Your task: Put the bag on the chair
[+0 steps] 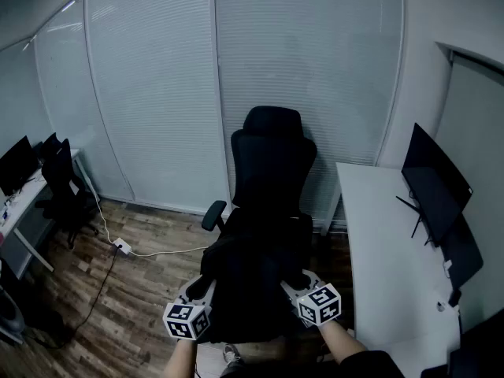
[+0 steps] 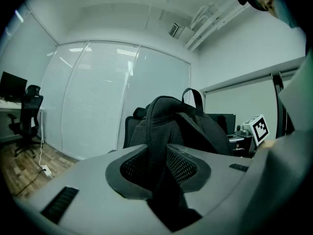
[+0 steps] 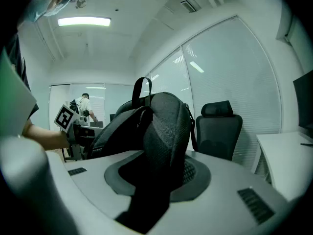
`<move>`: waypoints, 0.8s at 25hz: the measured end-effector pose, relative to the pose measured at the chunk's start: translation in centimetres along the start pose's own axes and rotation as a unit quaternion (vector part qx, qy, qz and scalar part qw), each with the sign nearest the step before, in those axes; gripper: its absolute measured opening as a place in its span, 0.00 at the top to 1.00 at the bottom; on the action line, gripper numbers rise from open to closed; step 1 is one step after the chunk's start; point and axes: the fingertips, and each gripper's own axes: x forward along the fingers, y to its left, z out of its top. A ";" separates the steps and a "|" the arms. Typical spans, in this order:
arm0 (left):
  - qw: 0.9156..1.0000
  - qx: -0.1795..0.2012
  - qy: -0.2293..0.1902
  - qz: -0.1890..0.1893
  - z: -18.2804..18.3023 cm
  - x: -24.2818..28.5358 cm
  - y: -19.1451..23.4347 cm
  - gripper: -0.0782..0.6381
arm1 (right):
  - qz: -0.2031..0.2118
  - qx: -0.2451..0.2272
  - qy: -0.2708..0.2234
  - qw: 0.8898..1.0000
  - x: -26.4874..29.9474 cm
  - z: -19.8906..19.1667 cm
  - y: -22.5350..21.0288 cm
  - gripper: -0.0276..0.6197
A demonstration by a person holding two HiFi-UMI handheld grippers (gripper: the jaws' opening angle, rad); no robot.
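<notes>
Black bag (image 1: 250, 278) against black chair (image 1: 272, 160): outlines merge in the head view, and the seat is hidden, so contact cannot be told. Bag hangs upright between the two grippers, long axis vertical, carry loop (image 2: 193, 98) on top. Left gripper (image 1: 201, 290) has its jaws clamped on one shoulder strap (image 2: 156, 146); right gripper (image 1: 302, 285) on the other strap (image 3: 165, 148). Table (image 1: 378, 242) edge is near the right gripper; open floor (image 1: 134, 290) lies left.

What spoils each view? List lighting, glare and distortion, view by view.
Head view: dim, so the black fabric backpack melts into the black high-backed office chair. Left gripper view: fisheye bowing, dark corners. Right gripper view: the white ceiling light panel glares; same bowing.
</notes>
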 end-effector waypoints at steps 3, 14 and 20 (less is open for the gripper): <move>1.000 -0.002 0.002 -0.001 0.2 1.2 1.1 0.71 | -0.002 0.003 0.002 1.000 1.5 0.3 -0.7 0.76; 1.000 -0.006 0.000 -0.026 3.0 6.3 7.7 0.71 | -0.028 0.004 -0.002 1.000 9.0 2.8 -2.3 0.76; 0.999 0.009 0.003 -0.049 4.7 9.2 12.6 0.71 | -0.051 0.010 -0.012 0.999 13.8 4.5 -2.6 0.76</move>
